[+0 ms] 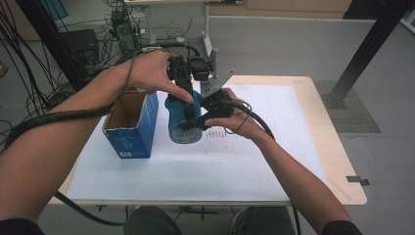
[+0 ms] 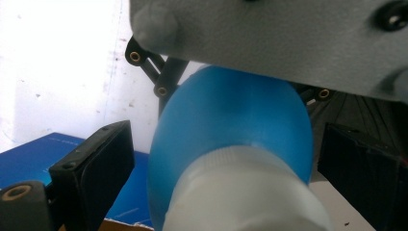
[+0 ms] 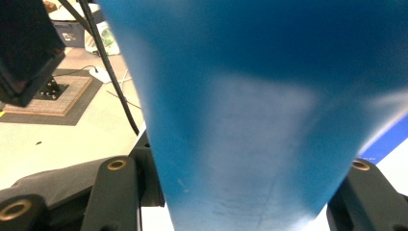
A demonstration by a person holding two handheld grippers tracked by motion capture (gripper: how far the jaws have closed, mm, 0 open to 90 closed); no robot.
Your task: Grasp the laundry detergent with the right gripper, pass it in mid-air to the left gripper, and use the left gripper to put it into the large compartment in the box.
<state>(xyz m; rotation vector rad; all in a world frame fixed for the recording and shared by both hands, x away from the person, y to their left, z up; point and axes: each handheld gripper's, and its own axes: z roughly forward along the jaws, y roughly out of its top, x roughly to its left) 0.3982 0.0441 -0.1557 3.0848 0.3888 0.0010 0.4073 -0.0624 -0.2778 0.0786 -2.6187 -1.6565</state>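
Note:
A blue plastic bottle (image 1: 178, 128) with a white cap (image 2: 245, 192) stands over the white sheet at mid-table. My right gripper (image 1: 190, 125) comes in from the right and is shut on the bottle's body (image 3: 240, 120), its jaws on both sides. My left gripper (image 1: 186, 95) hangs over the bottle's top, pointing down. Its two black pads (image 2: 106, 159) stand on either side of the bottle's shoulder (image 2: 231, 115) with a small gap, so it is open. The right gripper's grey plate (image 2: 288, 38) lies across the top of the left gripper view.
An open blue cardboard box (image 1: 131, 128) stands just left of the bottle, almost touching it. A large white paper sheet (image 1: 264, 156) covers the wooden table (image 1: 337, 161). Cables trail off the left edge, and a black frame post (image 1: 362, 54) rises at the far right.

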